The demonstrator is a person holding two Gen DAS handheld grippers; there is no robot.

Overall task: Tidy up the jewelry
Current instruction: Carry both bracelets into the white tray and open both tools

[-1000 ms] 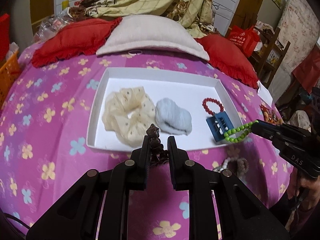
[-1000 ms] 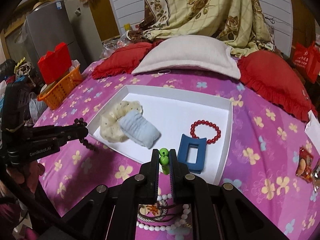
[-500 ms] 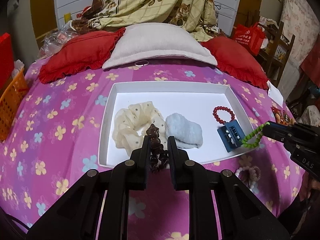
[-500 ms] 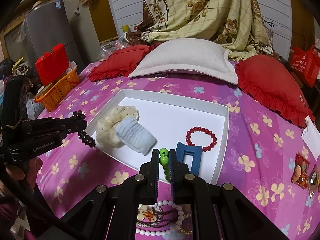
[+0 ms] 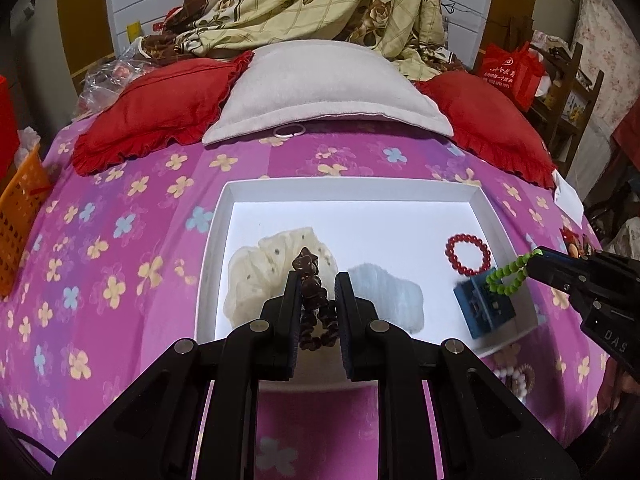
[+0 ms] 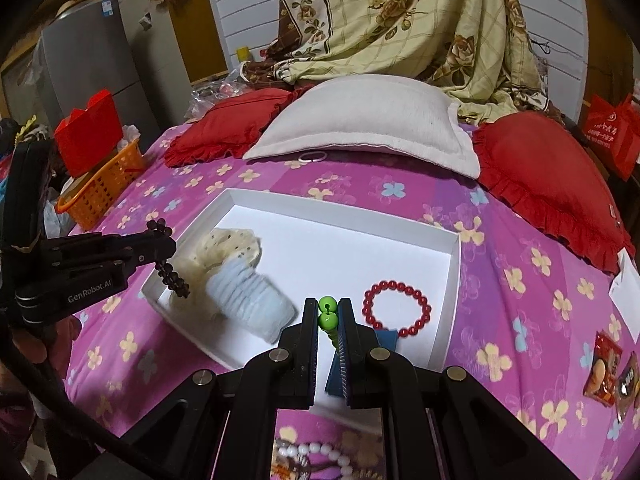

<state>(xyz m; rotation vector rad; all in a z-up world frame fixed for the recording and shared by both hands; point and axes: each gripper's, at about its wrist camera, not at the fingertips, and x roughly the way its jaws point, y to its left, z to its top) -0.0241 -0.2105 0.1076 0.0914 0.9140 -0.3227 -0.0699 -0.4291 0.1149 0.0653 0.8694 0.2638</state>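
Observation:
A shallow white tray (image 5: 352, 190) (image 6: 456, 264) lies on the flowered purple bedspread. Inside it rest a cream scrunchie (image 5: 260, 272) (image 6: 224, 248), a pale blue scrunchie (image 5: 388, 296) (image 6: 252, 296), a red bead bracelet (image 5: 468, 254) (image 6: 396, 308) and a blue hair clip (image 5: 484, 308) (image 6: 384, 338). My left gripper (image 5: 318, 280) (image 6: 170, 246) is shut on a dark brown bead bracelet (image 5: 316, 304) (image 6: 172, 276) over the tray's near left part. My right gripper (image 6: 328, 312) (image 5: 534, 258) is shut on a green bead bracelet (image 6: 327, 316) (image 5: 506, 276) above the blue clip.
A white bead bracelet (image 6: 320, 454) (image 5: 512, 376) lies on the bedspread just in front of the tray. Red cushions (image 5: 160, 104) and a grey pillow (image 5: 324, 88) sit behind it, an orange basket (image 6: 100, 184) at the left, snack packets (image 6: 612, 372) at the right.
Both grippers have moved forward with their bracelets and now hang over the tray's near part instead of in front of its edge. Neither grip has changed.

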